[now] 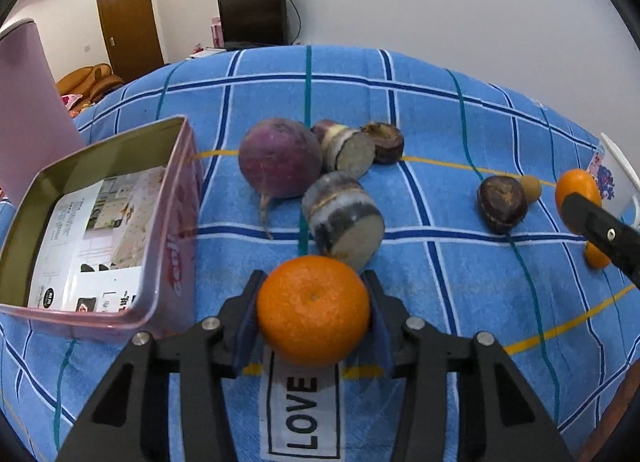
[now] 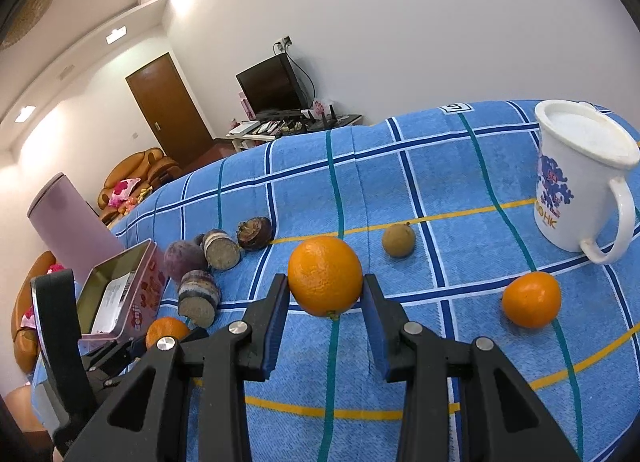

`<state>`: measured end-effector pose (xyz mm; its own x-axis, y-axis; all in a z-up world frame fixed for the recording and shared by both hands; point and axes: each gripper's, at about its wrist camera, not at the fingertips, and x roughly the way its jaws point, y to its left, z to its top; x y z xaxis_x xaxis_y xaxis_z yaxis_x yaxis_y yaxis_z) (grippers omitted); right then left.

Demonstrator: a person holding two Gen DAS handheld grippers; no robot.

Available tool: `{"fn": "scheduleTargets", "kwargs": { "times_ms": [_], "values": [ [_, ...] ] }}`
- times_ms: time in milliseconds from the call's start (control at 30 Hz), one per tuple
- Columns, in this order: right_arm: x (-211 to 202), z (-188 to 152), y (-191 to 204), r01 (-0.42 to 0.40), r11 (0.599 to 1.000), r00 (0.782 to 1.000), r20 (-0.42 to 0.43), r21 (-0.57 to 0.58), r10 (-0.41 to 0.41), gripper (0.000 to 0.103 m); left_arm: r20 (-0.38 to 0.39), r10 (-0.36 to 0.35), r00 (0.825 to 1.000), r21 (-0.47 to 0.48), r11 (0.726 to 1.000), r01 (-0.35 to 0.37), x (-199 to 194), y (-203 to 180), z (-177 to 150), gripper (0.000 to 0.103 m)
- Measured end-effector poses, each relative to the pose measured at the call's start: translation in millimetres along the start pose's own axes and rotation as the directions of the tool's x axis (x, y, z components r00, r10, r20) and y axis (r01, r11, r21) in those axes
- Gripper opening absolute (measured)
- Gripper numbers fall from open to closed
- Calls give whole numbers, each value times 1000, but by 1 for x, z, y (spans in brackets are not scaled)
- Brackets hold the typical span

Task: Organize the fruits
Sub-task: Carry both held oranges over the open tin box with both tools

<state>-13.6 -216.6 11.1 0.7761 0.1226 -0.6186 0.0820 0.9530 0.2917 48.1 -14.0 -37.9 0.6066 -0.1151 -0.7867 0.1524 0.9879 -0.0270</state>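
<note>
In the left wrist view an orange (image 1: 313, 314) fills the gap between my left gripper's (image 1: 313, 278) blue pads, and both pads press on it just above the blue checked cloth. An open pink tin box (image 1: 176, 222) stands close on its left. In the right wrist view my right gripper (image 2: 326, 282) is shut on a second orange (image 2: 325, 276) at its fingertips. A third orange (image 2: 531, 299) lies loose on the cloth to the right. The left gripper with its orange (image 2: 166, 332) shows at the lower left there.
Beyond the left gripper lie a round purple turnip (image 1: 280, 158), two cut purple yam pieces (image 1: 344, 218), two dark brown corms (image 1: 502, 204) and a small tan longan (image 2: 398, 240). A white mug (image 2: 580, 182) stands far right, a pink cylinder (image 2: 68, 222) behind the tin.
</note>
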Motion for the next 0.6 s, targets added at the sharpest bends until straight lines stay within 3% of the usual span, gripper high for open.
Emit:
{"fn": "scheduleTargets", "kwargs": {
  "times_ms": [267, 500, 600],
  "values": [
    [-5, -6, 14, 41, 997, 998, 52, -64, -37, 39, 13, -82, 997, -3, 997, 82, -15, 0, -10, 48],
    [-25, -14, 30, 88, 989, 984, 167, -119, -67, 39, 128, -99, 987, 30, 995, 96, -52, 9, -5, 48],
    [-31, -16, 38, 85, 989, 980, 192, -123, -60, 39, 188, -74, 979, 44, 997, 67, -68, 22, -2, 48]
  ]
}}
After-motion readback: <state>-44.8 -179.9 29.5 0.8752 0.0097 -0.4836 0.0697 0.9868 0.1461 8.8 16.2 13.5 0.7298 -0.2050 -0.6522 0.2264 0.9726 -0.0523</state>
